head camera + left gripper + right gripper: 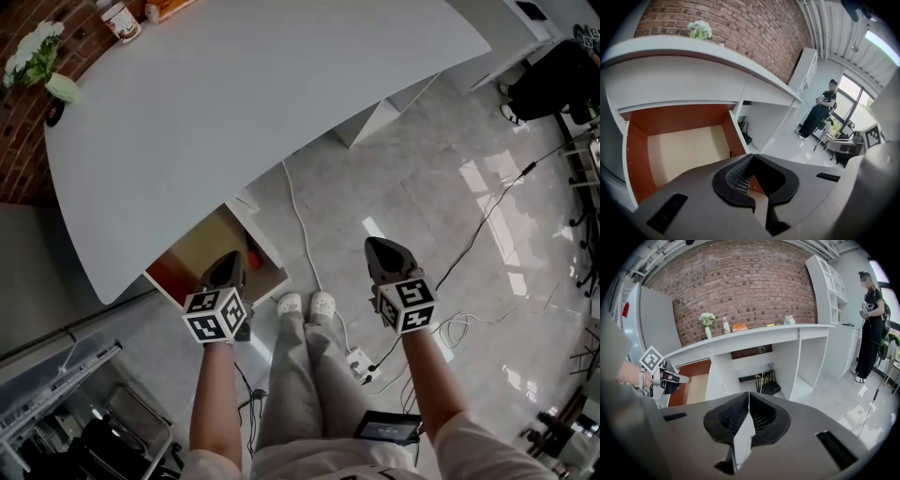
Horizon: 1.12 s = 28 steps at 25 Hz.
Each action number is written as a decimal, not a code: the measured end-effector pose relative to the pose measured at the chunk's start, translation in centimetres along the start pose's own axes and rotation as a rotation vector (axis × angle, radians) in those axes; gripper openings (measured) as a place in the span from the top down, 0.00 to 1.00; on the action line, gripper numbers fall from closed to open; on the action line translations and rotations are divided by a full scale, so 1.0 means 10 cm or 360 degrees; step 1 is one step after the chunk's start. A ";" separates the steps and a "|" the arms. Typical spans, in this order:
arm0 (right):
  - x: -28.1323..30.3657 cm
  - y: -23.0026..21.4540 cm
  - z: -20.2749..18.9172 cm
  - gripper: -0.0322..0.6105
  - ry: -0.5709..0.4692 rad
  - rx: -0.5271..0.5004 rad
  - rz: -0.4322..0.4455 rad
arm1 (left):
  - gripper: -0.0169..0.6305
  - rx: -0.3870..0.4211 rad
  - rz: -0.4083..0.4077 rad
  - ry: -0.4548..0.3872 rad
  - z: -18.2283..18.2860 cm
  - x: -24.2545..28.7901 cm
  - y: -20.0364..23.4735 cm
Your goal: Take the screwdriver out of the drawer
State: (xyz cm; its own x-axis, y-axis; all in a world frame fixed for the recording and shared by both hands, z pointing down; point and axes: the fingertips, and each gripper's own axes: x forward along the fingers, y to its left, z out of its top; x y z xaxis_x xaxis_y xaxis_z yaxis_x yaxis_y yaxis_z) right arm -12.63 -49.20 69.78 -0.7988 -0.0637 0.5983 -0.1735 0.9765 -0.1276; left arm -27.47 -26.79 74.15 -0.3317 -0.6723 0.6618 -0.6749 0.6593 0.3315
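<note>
The drawer (202,251) stands pulled out from under the white desk (234,94), with orange walls (640,154) and a pale bottom. A small red thing (255,260) lies by its right wall; it may be the screwdriver's handle, and I cannot make out more. In the left gripper view no screwdriver shows on the bare drawer bottom. My left gripper (228,261) (752,157) hangs over the drawer's front, shut and empty. My right gripper (373,244) (749,393) is off to the right over the floor, shut and empty, pointing at the desk.
A vase of white flowers (37,56) and a jar (122,21) stand on the desktop. Cables and a power strip (361,364) lie on the glossy floor by my white shoes (305,305). A person (872,324) stands at the far right. A black box (767,387) sits under the desk.
</note>
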 end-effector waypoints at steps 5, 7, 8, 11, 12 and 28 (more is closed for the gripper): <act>0.26 -0.02 -0.27 0.92 0.0035 0.0001 0.0043 | 0.93 -0.0002 -0.0026 0.0152 -0.25 0.28 0.11; 0.34 -0.04 -0.37 0.92 0.0049 -0.0022 0.0058 | 0.76 0.0007 -0.0047 0.0241 -0.36 0.40 0.14; 0.38 -0.05 -0.43 0.92 0.0056 -0.0025 0.0056 | 0.75 0.0014 -0.0045 0.0282 -0.41 0.45 0.16; 0.48 -0.12 -0.61 0.92 0.0085 -0.0006 0.0032 | 0.75 0.0021 -0.0015 0.0378 -0.54 0.59 0.25; 0.50 -0.14 -0.67 0.92 0.0097 0.0003 0.0023 | 0.75 0.0014 -0.0007 0.0404 -0.57 0.63 0.28; 0.66 -0.39 -1.20 0.92 0.0238 0.0083 -0.0071 | 0.77 -0.0017 0.0109 0.0756 -0.97 1.21 0.54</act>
State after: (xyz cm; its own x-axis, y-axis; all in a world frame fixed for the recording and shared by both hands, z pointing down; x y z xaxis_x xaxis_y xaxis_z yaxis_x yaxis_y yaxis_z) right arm -10.29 -50.95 83.71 -0.6954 -0.0718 0.7150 -0.2398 0.9612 -0.1366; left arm -28.69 -28.06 90.46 -0.0356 -0.4006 0.9156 -0.6544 0.7018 0.2816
